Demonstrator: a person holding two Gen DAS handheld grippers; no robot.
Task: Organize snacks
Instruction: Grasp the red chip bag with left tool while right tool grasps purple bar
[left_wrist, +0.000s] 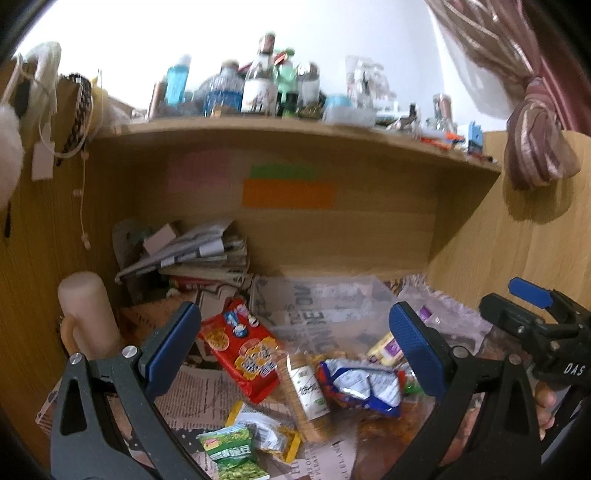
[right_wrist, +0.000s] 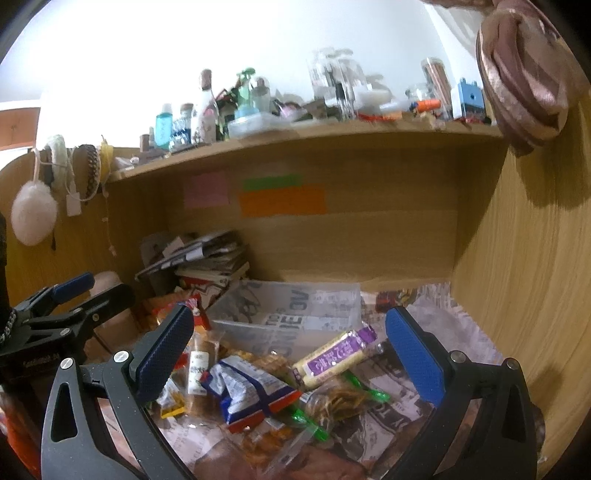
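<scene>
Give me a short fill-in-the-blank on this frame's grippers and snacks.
1. Both the left gripper and right gripper have their jaws ____.
2. The pea packet is coloured ____.
3. The sticky note below the green one is ____.

Missing words: open; green; orange
</scene>
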